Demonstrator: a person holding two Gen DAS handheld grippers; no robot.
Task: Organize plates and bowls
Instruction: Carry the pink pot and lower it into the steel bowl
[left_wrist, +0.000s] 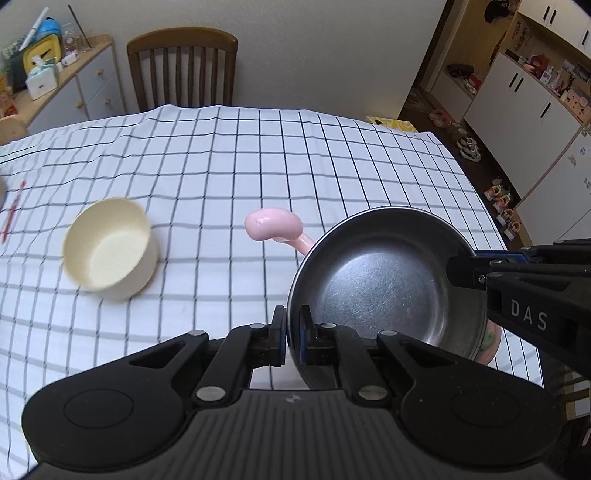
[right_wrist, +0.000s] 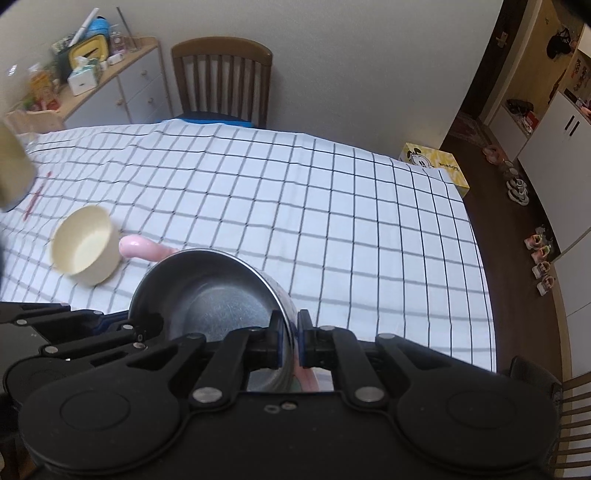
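Observation:
A steel bowl (left_wrist: 384, 280) with a pink outer wall hangs above the checked tablecloth (left_wrist: 221, 155), held from both sides. My left gripper (left_wrist: 292, 332) is shut on its near-left rim. My right gripper (right_wrist: 294, 339) is shut on the opposite rim, and its black fingers (left_wrist: 465, 275) reach in from the right in the left wrist view. A cream bowl (left_wrist: 110, 247) stands upright on the cloth to the left, also seen as the cream bowl (right_wrist: 85, 245) in the right wrist view. A pink spoon (left_wrist: 273, 225) lies between the two bowls, partly hidden behind the steel bowl (right_wrist: 218, 291).
A wooden chair (left_wrist: 183, 66) stands at the table's far edge. A red pen-like item (left_wrist: 13, 210) lies near the left edge. A yellow tissue box (right_wrist: 436, 166) sits past the far right corner. A cluttered sideboard (right_wrist: 110, 81) is at back left, shoes (right_wrist: 539, 254) on the floor right.

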